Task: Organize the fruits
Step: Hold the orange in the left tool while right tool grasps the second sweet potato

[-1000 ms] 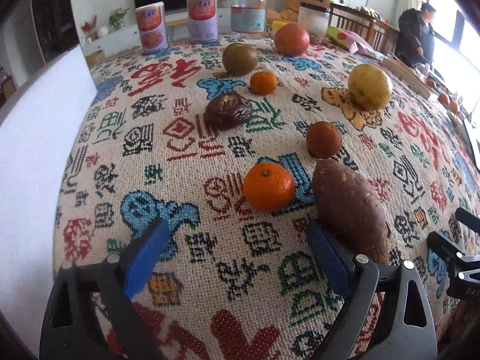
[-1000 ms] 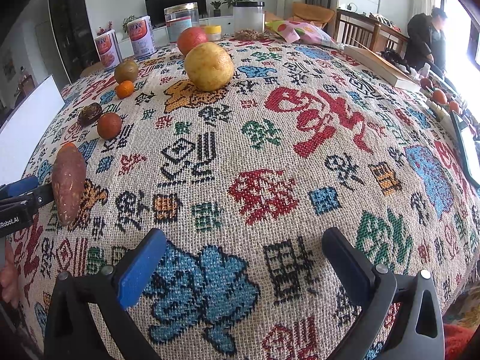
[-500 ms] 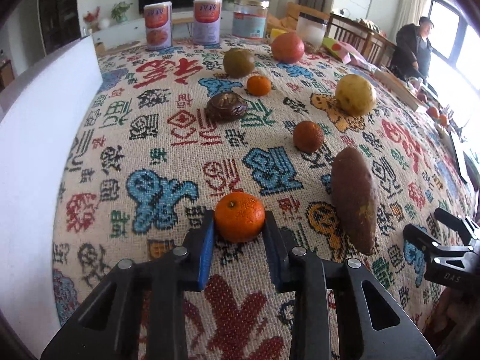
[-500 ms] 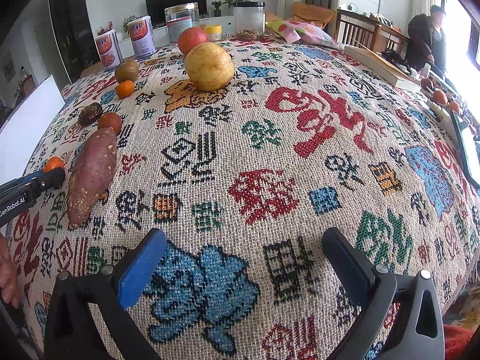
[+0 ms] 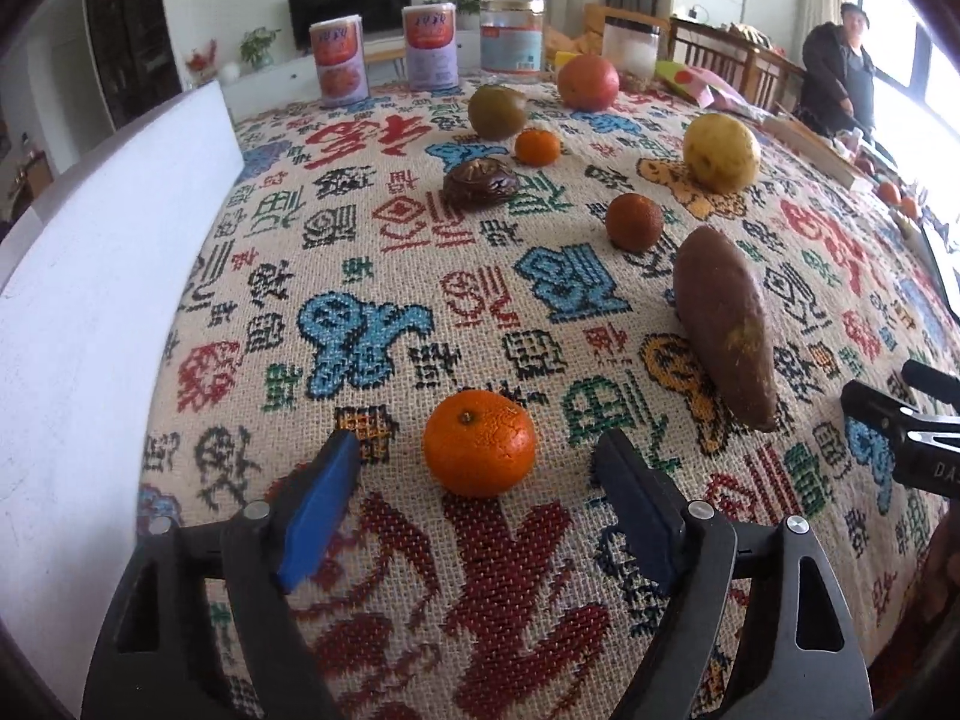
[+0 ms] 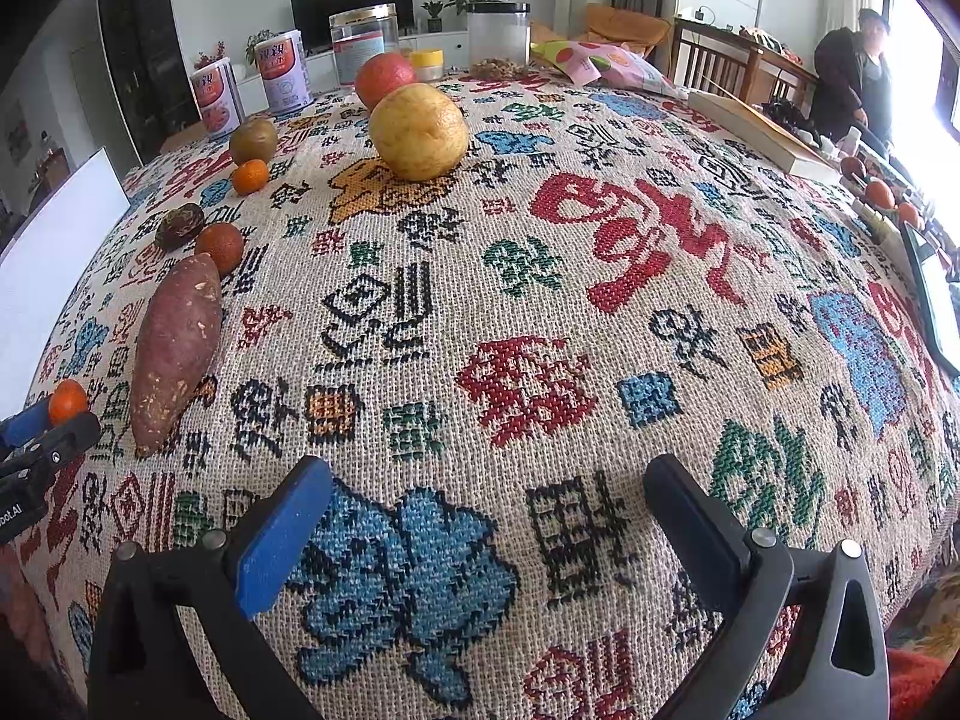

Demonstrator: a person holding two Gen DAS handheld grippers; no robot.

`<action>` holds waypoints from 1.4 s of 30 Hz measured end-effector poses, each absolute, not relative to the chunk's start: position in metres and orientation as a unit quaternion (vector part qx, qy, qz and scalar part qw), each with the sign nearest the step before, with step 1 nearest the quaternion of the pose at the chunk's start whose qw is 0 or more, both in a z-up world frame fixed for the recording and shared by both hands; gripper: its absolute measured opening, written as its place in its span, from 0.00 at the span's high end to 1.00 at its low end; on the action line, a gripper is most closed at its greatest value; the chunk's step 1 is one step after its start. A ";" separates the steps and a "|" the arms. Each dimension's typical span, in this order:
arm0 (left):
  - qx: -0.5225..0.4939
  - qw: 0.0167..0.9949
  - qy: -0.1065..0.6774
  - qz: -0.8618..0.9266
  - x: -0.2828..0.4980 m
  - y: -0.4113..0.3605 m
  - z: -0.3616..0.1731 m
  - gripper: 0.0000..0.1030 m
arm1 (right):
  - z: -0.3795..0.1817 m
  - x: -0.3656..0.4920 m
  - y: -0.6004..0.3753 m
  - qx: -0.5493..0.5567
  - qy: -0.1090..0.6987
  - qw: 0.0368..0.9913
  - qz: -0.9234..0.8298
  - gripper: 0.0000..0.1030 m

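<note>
An orange mandarin [image 5: 479, 444] rests on the patterned tablecloth [image 5: 360, 276], just ahead of my left gripper [image 5: 477, 480]. Its jaws are opening and the blue pads stand clear of the fruit on both sides. A sweet potato [image 5: 723, 324] lies to the right of it, then a dark orange fruit [image 5: 634, 221], a brown wrinkled fruit [image 5: 480, 181], a small mandarin [image 5: 537, 147], a green-brown fruit [image 5: 495, 111], a red-orange fruit [image 5: 587, 81] and a yellow citrus [image 5: 721, 151]. My right gripper [image 6: 489, 501] hangs open over bare cloth, with the sweet potato [image 6: 174, 342] and the mandarin [image 6: 67, 401] at its left.
A white board [image 5: 90, 300] borders the table's left side. Two cans [image 5: 338, 64], jars [image 5: 512, 36] and a snack bag [image 6: 600, 63] stand along the far edge. A flat box [image 6: 762, 132] and a tablet [image 6: 936, 300] lie at the right. A person [image 5: 840, 78] stands by the window.
The left gripper closed on the mandarin, carried it toward the near left of the cloth, and has now let it go with the jaws apart. The right gripper has not moved.
</note>
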State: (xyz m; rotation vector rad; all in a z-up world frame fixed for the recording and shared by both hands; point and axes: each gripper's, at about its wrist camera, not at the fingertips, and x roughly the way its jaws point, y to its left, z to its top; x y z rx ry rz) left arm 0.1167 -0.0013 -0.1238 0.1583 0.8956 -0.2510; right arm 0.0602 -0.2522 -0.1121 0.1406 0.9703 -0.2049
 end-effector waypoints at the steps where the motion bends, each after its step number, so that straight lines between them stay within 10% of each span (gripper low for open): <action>1: 0.069 0.889 0.438 -0.112 0.119 0.001 -0.125 0.08 | -0.112 0.060 -0.252 0.067 0.465 0.877 -0.098 0.00; 42: 0.048 0.882 0.463 -0.071 0.127 0.007 -0.129 0.01 | -0.112 0.060 -0.252 0.066 0.468 0.876 -0.100 0.00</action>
